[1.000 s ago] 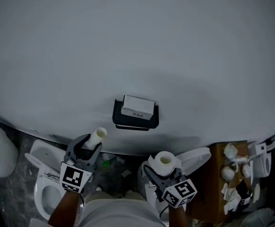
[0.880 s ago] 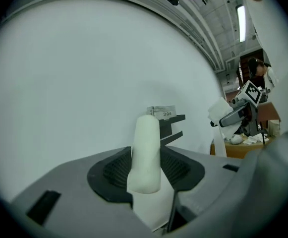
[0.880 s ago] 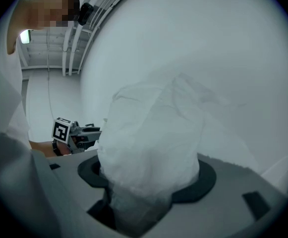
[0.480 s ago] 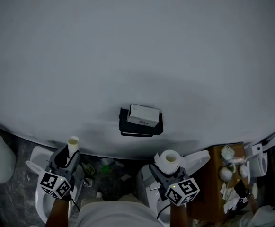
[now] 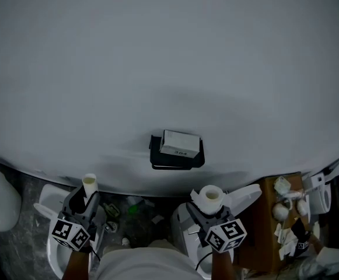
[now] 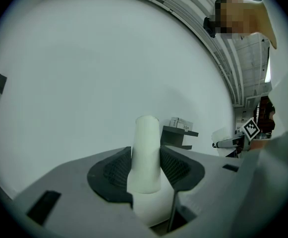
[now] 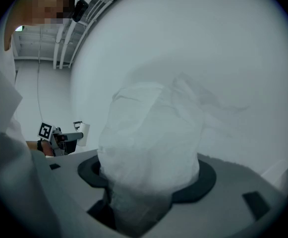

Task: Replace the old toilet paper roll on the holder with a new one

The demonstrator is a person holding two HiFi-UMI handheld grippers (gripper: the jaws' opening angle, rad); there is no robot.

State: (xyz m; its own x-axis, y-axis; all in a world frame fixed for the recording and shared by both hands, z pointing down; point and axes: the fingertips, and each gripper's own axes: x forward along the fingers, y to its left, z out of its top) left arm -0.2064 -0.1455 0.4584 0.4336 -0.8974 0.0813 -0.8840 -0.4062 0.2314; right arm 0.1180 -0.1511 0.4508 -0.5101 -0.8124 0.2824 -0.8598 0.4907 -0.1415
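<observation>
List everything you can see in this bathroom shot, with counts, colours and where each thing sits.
wall: one, pale grey-white, fills the upper view
holder: one, black, on the wall at centre
box: one, white, on top of the holder
cardboard tube: one, cream, bare, upright at lower left
toilet paper roll: one, white, full, at lower centre-right
toilets: two, white, below the wall
wooden stand: one, brown, lower right
paper scraps: several, white, on the stand
floor: dark, littered
left gripper: grey, clamped on the cardboard tube
right gripper: grey, clamped on the toilet paper roll
</observation>
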